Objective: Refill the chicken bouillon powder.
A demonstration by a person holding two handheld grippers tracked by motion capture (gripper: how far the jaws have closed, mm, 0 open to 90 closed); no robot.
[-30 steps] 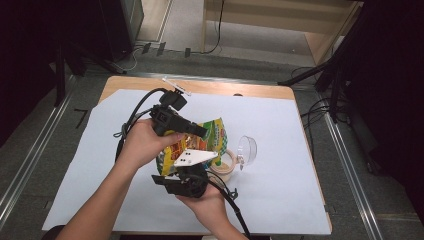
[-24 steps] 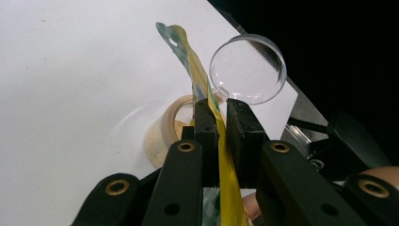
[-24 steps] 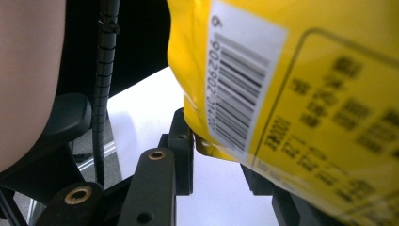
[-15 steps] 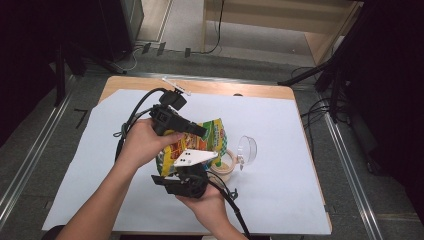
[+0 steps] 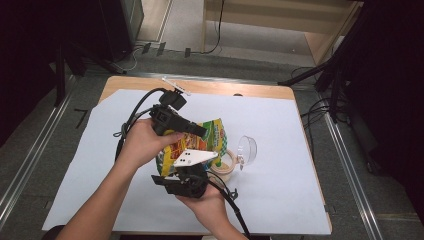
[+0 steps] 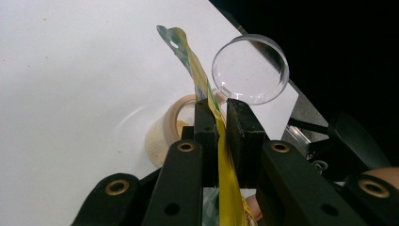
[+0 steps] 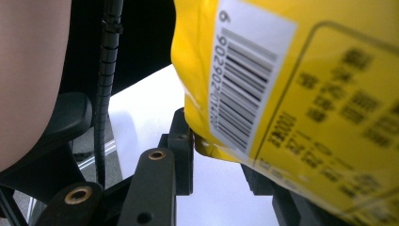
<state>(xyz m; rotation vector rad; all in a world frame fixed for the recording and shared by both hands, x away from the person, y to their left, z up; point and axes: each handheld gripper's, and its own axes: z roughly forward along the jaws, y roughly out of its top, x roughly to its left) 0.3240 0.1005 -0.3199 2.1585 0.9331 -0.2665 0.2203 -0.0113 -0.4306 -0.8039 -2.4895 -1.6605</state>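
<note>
A yellow snack bag (image 5: 214, 136) hangs tilted over the middle of the table, held between both grippers. My left gripper (image 5: 201, 132) is shut on its upper edge; in the left gripper view the thin yellow film (image 6: 194, 63) runs pinched between the jaws of that gripper (image 6: 219, 117). From below, my right gripper (image 5: 189, 171) is shut on the bag's bottom corner, and the barcode side (image 7: 291, 84) looms above its jaws (image 7: 216, 150). Under the bag's mouth stands a small round tub (image 5: 225, 162) holding beige powder (image 6: 157, 139). A clear lid (image 5: 247, 148) leans beside the tub.
White paper (image 5: 285, 130) covers the wooden table (image 5: 225, 89). A black cable (image 5: 134, 119) loops off the left gripper toward the table's left. A small white stick (image 5: 175, 86) lies at the far edge. Dark stands and floor cables surround the table.
</note>
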